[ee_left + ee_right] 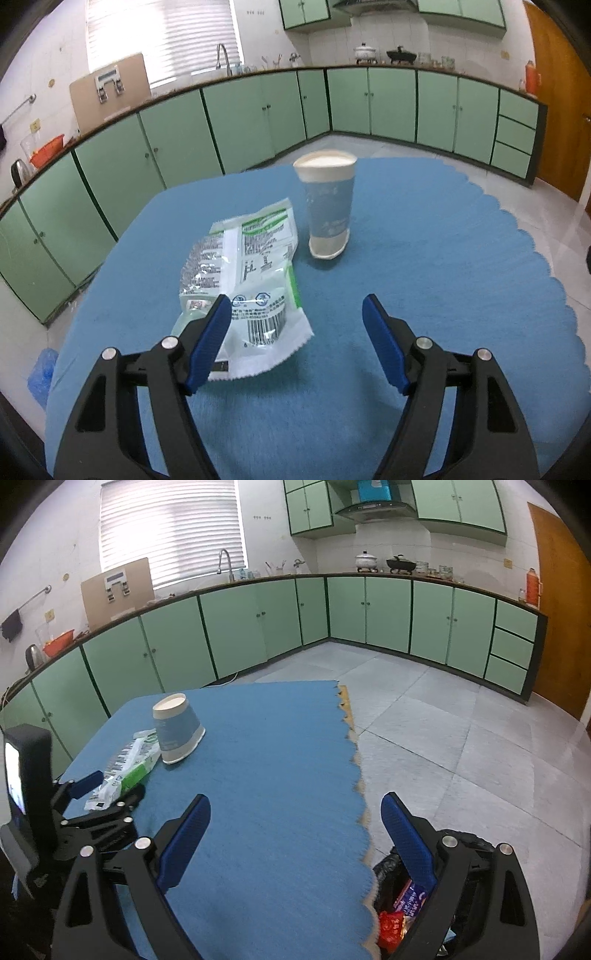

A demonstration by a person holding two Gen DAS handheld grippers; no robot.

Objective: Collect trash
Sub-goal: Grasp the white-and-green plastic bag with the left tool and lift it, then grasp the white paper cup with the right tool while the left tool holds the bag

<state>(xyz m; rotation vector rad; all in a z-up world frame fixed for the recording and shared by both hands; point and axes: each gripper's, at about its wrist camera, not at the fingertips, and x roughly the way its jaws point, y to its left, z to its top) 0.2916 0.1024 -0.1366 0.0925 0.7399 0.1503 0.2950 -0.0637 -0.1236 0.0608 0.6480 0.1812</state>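
A crumpled clear and green plastic wrapper (251, 280) lies on the blue tablecloth (424, 295). Its near end lies by my left gripper's left finger. An upside-down blue and white paper cup (328, 206) stands just behind it. My left gripper (295, 314) is open and empty, low over the cloth. My right gripper (295, 812) is open and empty, over the table's right edge. In the right wrist view the wrapper (125, 771) and cup (177, 727) sit at the far left, with the left gripper (110, 794) beside them. A black trash bag (391, 886) with red wrappers (391, 926) inside sits below the table edge.
The tablecloth (277, 775) has a scalloped right edge, with grey tiled floor (461, 738) beyond. Green kitchen cabinets (369, 609) run along the back walls. A wooden door (557, 627) is at the right. A blue object (42, 373) lies on the floor at left.
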